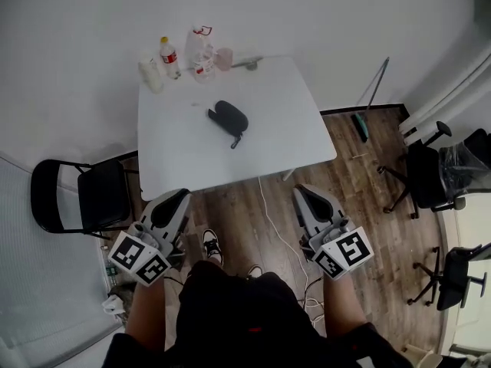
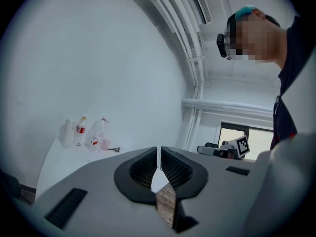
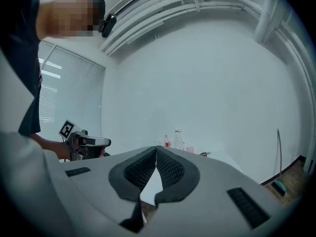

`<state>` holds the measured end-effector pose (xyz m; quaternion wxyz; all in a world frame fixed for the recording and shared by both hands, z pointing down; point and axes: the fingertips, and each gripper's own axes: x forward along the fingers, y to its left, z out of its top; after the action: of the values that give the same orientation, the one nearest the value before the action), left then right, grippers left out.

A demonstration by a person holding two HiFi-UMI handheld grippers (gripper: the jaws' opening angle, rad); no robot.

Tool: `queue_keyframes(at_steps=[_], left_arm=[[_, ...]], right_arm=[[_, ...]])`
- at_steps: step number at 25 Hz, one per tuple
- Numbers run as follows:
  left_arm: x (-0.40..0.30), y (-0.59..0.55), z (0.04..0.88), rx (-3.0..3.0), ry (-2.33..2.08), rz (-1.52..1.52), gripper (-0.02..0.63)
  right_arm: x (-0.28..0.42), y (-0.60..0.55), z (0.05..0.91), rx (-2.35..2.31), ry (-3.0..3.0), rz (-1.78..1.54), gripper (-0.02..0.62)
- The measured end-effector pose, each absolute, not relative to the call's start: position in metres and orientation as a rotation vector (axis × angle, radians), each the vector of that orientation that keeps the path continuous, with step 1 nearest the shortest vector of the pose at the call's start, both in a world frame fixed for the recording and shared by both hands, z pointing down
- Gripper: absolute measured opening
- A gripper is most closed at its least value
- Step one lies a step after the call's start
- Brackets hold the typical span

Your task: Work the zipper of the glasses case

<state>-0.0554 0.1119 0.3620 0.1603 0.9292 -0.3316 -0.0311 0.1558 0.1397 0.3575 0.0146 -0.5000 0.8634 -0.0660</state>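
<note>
A black glasses case (image 1: 228, 118) lies near the middle of the white table (image 1: 291, 129), its zipper pull trailing toward the front. Both grippers hang well short of the table, over the wooden floor at the person's sides. My left gripper (image 1: 173, 203) is shut with nothing between its pads. My right gripper (image 1: 309, 198) is shut and empty too. In the left gripper view the jaws meet at the tips (image 2: 159, 153); in the right gripper view they also touch (image 3: 156, 151). The case is hidden behind the jaws in both gripper views.
Bottles (image 1: 169, 57), a plastic bag (image 1: 199, 50) and a pink cup (image 1: 223, 58) stand along the table's far edge. A black folding chair (image 1: 80, 198) stands left of the table. Office chairs (image 1: 433, 176) sit at the right. A white cable (image 1: 276, 228) runs over the floor.
</note>
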Motion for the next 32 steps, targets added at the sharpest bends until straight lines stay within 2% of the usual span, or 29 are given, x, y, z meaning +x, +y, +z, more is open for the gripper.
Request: queue_keyframes(at_steps=[9, 17, 24, 32], left_arm=[[-0.12, 0.004, 0.366, 2.645, -0.877, -0.112, 0.04], [-0.159, -0.05, 0.377, 2.635, -0.82, -0.125, 0.04], [-0.152, -0.07, 0.389, 2.644, -0.782, -0.098, 0.04], [-0.132, -0.097, 0.396, 2.611, -0.855, -0.069, 0.04]], right_arm=[[0.078, 0.041, 0.354, -1.617, 2.731, -0.171, 0.017], [0.028, -0.001, 0.358, -1.668, 2.757, -0.18, 0.018], [0.023, -0.027, 0.364, -1.671, 2.755, -0.202, 0.017], [0.054, -0.066, 0.382, -1.624, 2.786, -0.247, 0.018]])
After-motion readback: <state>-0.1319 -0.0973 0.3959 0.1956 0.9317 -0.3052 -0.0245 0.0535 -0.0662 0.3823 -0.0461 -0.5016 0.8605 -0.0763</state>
